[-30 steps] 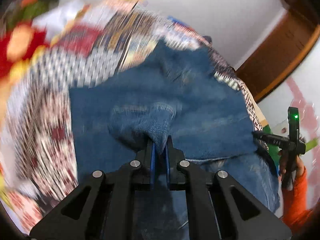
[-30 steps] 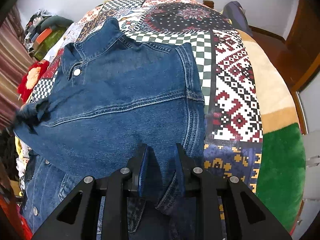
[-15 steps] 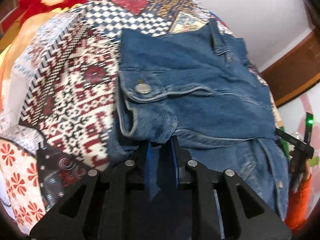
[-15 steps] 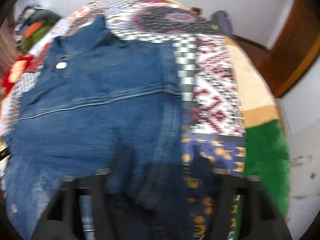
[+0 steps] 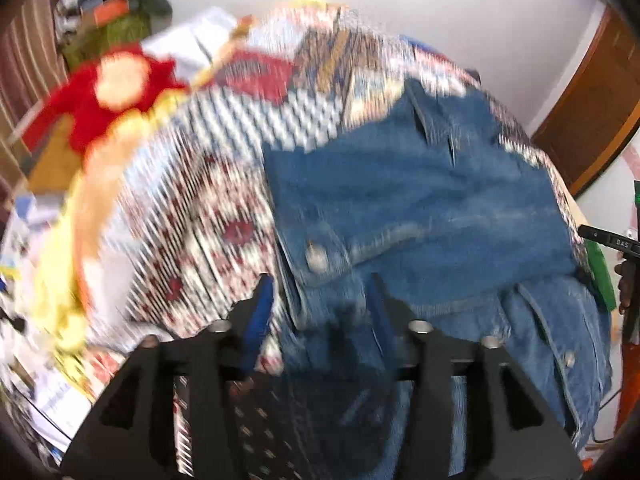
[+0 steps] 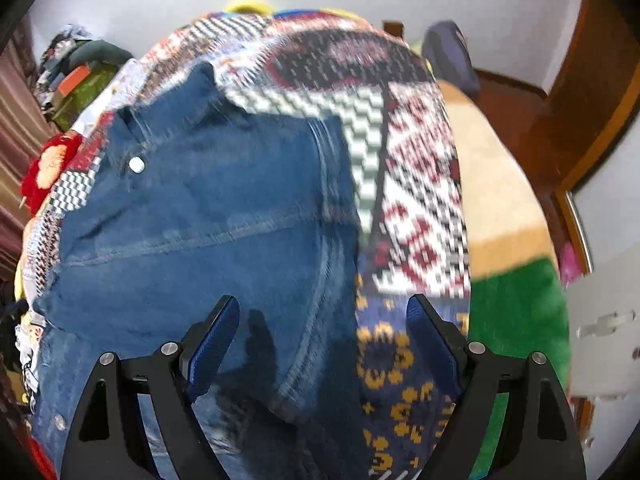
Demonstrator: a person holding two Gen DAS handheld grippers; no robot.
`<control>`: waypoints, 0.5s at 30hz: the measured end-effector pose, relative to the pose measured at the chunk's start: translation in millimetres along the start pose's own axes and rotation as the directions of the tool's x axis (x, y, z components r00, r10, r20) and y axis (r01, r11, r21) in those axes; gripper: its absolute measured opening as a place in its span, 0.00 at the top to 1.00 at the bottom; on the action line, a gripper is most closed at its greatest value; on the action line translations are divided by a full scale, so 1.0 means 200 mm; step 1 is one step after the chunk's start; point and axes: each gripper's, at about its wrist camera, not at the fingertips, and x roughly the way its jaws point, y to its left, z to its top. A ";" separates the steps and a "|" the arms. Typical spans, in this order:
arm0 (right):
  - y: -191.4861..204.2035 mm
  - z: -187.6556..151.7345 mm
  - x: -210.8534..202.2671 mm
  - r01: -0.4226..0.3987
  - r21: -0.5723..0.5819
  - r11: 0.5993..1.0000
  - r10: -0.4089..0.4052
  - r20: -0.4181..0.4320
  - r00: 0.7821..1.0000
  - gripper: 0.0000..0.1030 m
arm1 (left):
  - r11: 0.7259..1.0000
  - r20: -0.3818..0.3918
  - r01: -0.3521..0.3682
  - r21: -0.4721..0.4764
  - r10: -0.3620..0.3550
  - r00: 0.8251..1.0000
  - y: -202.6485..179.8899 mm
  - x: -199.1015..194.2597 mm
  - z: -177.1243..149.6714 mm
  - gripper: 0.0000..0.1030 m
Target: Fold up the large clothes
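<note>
Denim jacket (image 6: 208, 216) is spread folded on a patterned quilt (image 6: 420, 208) covering the bed. The left tool (image 5: 320, 300) has just been opening; its jaws are parted around a cuffed edge at 6 o'clock, not pressing it. The right tool (image 6: 320, 320) has just been opening too, and is held released above the jacket's edge. A red plush toy (image 5: 116, 92) is seen at 10 o'clock in the left wrist view.

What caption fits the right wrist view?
Right gripper open above the denim jacket, lying folded on the patterned blanket.
</note>
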 end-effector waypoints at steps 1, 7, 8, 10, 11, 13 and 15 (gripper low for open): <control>0.01 0.03 -0.01 -0.008 -0.006 1.000 0.008 0.013 1.000 0.18 | 1.000 0.019 -0.010 0.006 0.010 1.000 0.01 -0.01 0.04 0.41; 0.03 0.21 -0.05 -0.055 0.007 0.998 0.055 0.066 0.996 0.18 | 1.000 0.070 -0.024 -0.012 0.025 0.997 0.06 0.07 0.28 0.18; 0.03 0.24 -0.04 -0.058 0.009 0.998 0.057 0.070 0.996 0.18 | 1.000 0.047 -0.008 -0.028 0.009 0.999 0.09 0.14 0.32 0.18; 0.01 0.29 -0.01 -0.058 0.016 0.998 0.056 0.069 0.996 0.18 | 0.998 0.000 0.019 -0.063 -0.019 1.000 0.13 0.26 0.36 0.18; 0.00 0.31 0.02 -0.068 0.025 0.997 0.066 0.064 0.996 0.18 | 0.994 -0.035 0.044 -0.097 -0.048 0.998 0.17 0.35 0.38 0.18; -0.03 0.34 0.07 -0.084 0.043 0.996 0.082 0.050 0.995 0.18 | 0.987 -0.080 0.067 -0.147 -0.080 0.994 0.21 0.46 0.40 0.18; -0.07 0.37 0.16 -0.091 0.078 0.993 0.089 0.020 0.996 0.18 | 0.973 -0.120 0.111 -0.204 -0.138 0.983 0.25 0.59 0.40 0.18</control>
